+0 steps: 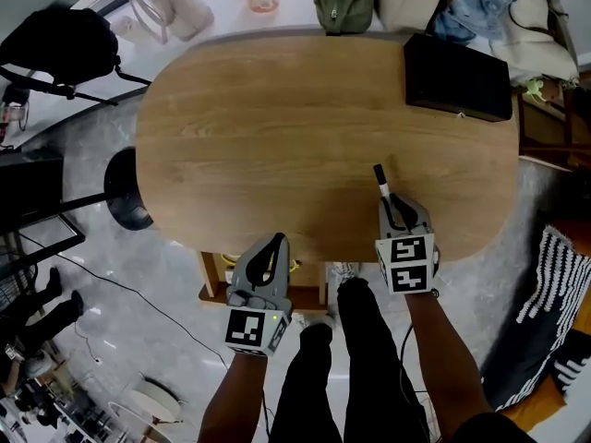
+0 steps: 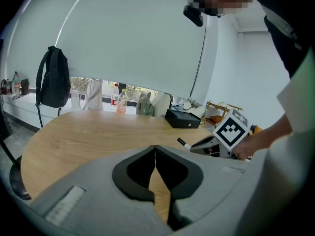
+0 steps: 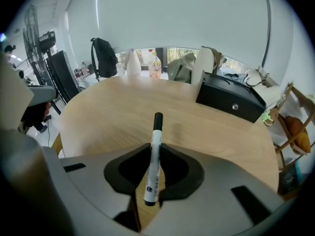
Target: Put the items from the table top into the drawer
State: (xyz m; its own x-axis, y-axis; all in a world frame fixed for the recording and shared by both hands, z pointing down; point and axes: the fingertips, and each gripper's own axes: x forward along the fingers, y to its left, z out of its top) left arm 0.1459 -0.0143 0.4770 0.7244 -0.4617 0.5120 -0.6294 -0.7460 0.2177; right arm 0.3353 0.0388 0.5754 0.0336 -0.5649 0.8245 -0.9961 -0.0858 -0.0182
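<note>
**Marker in my right tongs, left tongs empty**

My right tongs (image 3: pixel 153 147) are pinched narrow on a slim white marker pen with a black cap (image 3: pixel 157 127). The pads press its barrel from both sides, about halfway along its length. The capped end sticks out past the tips and points away from me, and the butt end sits back in the hollow between the two arms. From the head view, the marker (image 1: pixel 380 181) juts forward from the right tongs (image 1: pixel 391 203) over the near right part of the oval, light wooden desk (image 1: pixel 277 127). I cannot tell whether the cap end touches the wood.

My left tongs (image 2: pixel 155 150) are closed tip to tip with nothing between them (only the wood grain shows through the gap below the tips). In the head view the left tongs (image 1: pixel 274 242) sit at the near edge of the desk, to the left of my legs and well apart from the marker.

A flat black rectangular box (image 1: pixel 457 79) stands at the far right corner of the desk, well away from both tongs. The right gripper view shows a small round metal knob on the front of the box (image 3: pixel 229 100), and that front looks flush.

Beyond the desk (image 3: pixel 123 112), a white ledge under the window carries bags and bottles. A black backpack (image 2: pixel 51 82) hangs at its left end.
</note>
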